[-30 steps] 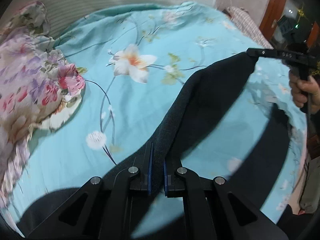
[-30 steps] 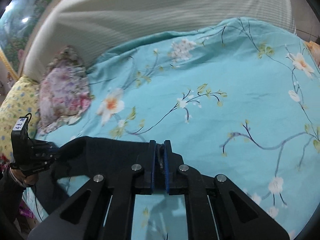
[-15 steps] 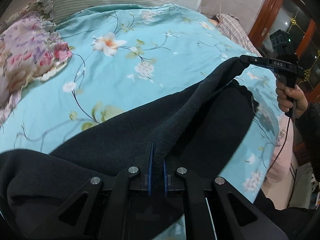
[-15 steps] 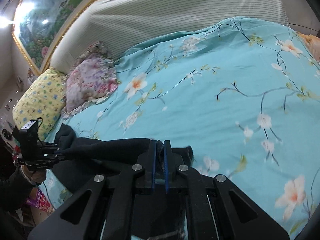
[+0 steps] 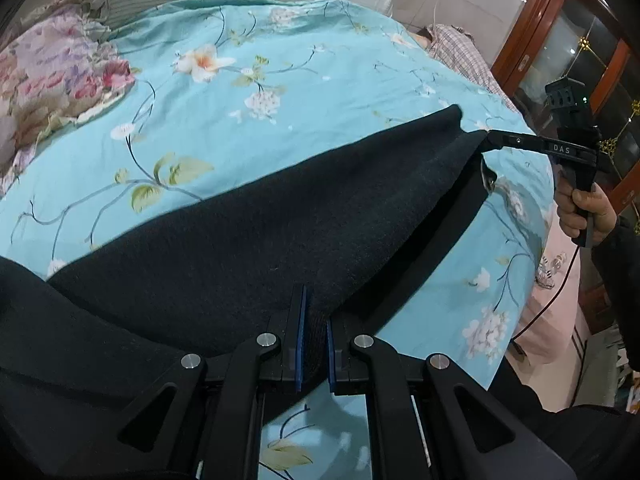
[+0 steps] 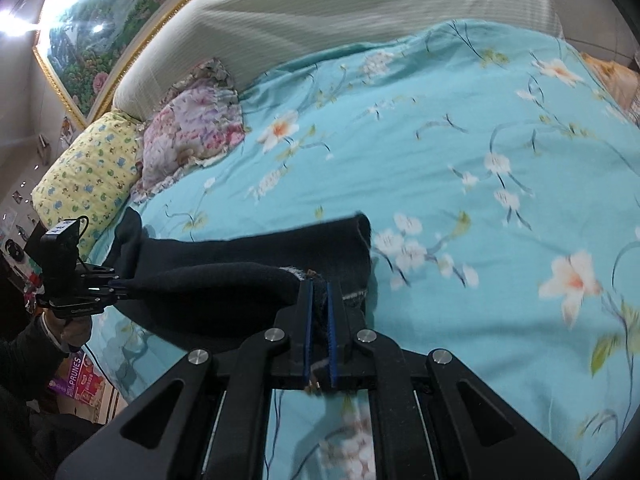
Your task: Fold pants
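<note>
pants [image 5: 280,236]: yellow pillow [image 6: 86,176] in right view only

A bed [image 6: 460,152] in a turquoise flowered sheet is carrying dark pants [image 5: 248,240], partly lying across its near edge. A floral pillow [image 6: 196,132] and a yellow pillow [image 6: 88,172] are resting by the headboard [image 6: 320,12].

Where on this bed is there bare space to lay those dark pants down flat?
The widest bare stretch is the turquoise floral cover, between the striped headboard and the pants, running right from the pink floral pillow. The near edge is crowded: the left gripper and right gripper both clamp the pants there. The yellow pillow fills the head-end corner.
</note>
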The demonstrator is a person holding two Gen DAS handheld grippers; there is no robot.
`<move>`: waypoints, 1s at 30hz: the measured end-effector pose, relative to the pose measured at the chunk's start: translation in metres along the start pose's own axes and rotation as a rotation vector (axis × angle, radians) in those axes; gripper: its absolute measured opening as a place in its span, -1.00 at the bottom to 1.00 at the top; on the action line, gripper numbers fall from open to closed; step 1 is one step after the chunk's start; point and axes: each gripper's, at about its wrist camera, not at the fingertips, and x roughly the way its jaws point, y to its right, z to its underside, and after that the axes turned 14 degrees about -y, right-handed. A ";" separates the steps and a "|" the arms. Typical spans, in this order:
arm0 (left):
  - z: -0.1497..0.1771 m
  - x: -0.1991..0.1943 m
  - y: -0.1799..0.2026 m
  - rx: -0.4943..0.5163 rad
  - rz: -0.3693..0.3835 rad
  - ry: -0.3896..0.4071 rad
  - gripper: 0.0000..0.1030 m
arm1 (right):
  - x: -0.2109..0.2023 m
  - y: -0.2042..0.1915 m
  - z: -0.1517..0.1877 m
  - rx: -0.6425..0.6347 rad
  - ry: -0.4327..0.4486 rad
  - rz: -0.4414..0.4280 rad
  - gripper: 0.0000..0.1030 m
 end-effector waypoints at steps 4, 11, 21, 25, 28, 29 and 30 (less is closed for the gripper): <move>0.007 0.013 0.001 0.003 -0.009 -0.024 -0.86 | 0.008 -0.003 0.011 -0.014 -0.034 0.038 -0.86; 0.015 0.030 0.010 0.016 -0.052 -0.058 -0.49 | 0.024 -0.013 0.023 -0.019 -0.108 0.207 -0.53; 0.029 0.012 0.021 -0.007 -0.066 -0.020 0.06 | 0.000 -0.073 0.020 -0.101 -0.040 0.396 0.13; 0.041 -0.009 0.010 -0.073 -0.059 0.030 0.11 | 0.005 -0.106 0.014 -0.136 -0.038 0.358 0.17; 0.053 -0.023 -0.002 -0.124 -0.057 0.064 0.17 | 0.018 -0.129 0.009 -0.148 -0.058 0.336 0.18; 0.055 -0.027 -0.005 -0.138 -0.054 0.072 0.17 | 0.023 -0.137 0.008 -0.155 -0.063 0.331 0.18; 0.059 -0.032 -0.010 -0.156 -0.052 0.081 0.17 | 0.027 -0.145 0.007 -0.165 -0.066 0.330 0.18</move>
